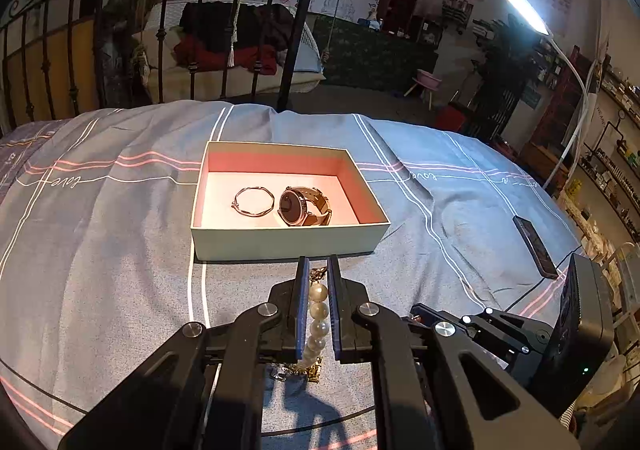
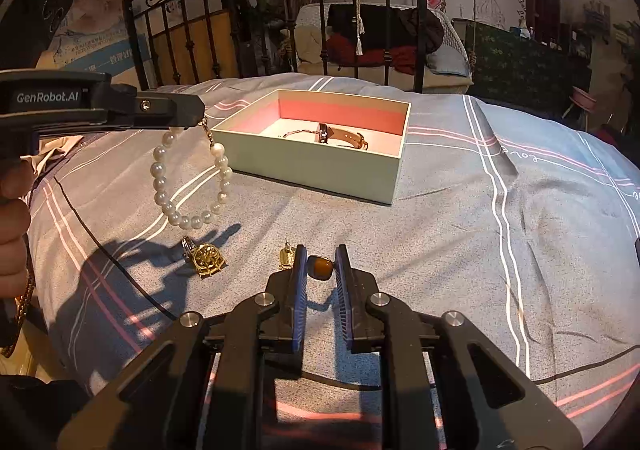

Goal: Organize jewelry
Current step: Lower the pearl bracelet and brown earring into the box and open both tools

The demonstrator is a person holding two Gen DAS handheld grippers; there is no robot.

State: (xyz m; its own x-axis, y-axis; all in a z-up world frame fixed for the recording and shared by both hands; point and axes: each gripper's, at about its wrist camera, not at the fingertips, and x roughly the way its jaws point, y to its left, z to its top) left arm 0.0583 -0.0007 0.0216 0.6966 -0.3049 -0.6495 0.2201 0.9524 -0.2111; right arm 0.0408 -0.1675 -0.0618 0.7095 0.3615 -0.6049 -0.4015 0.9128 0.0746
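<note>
An open box [image 1: 288, 240] [image 2: 320, 170] with a pink inside sits on the bed. It holds a thin bangle [image 1: 253, 201] and a watch [image 1: 304, 207] [image 2: 340, 136]. My left gripper [image 1: 319, 270] [image 2: 188, 118] is shut on a pearl bracelet [image 1: 318, 316] [image 2: 188, 186], which hangs above the bedsheet short of the box. My right gripper [image 2: 320, 262] has its jaws around an amber-stone ring [image 2: 320, 267] on the sheet, narrowly apart. A gold brooch [image 2: 206, 258] and a small gold piece [image 2: 286, 256] lie nearby.
A dark phone [image 1: 535, 246] lies on the grey striped bedsheet [image 1: 100, 230] to the right. An iron bed frame [image 1: 160, 10] stands behind the bed. A desk lamp [image 1: 524, 10] shines at right. A cable [image 2: 120, 270] runs across the sheet.
</note>
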